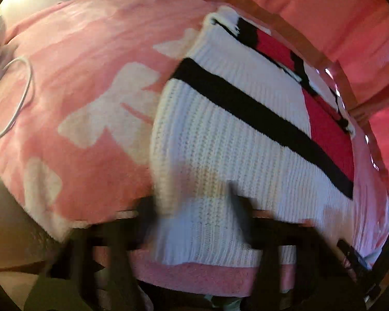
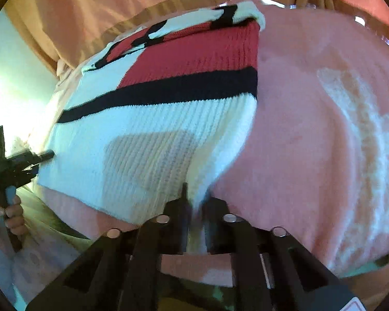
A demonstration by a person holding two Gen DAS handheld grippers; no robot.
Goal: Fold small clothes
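Note:
A white ribbed knit garment (image 1: 220, 140) with a black stripe and a red block lies flat on a pink blanket (image 1: 90, 77). It also shows in the right wrist view (image 2: 153, 134). My left gripper (image 1: 197, 207) is at the garment's near edge, its blurred fingers (image 1: 238, 207) apart with knit fabric between them. My right gripper (image 2: 195, 202) is shut on the garment's near right corner, which bunches between the fingers. The left gripper (image 2: 42, 155) shows in the right wrist view at the garment's left edge, held by a hand.
The pink blanket with white bow shapes (image 2: 324, 129) covers the surface. A white cable loop (image 1: 15, 98) lies at the left. An orange-pink curtain (image 1: 324, 13) hangs behind. The blanket's front edge drops away just below the grippers.

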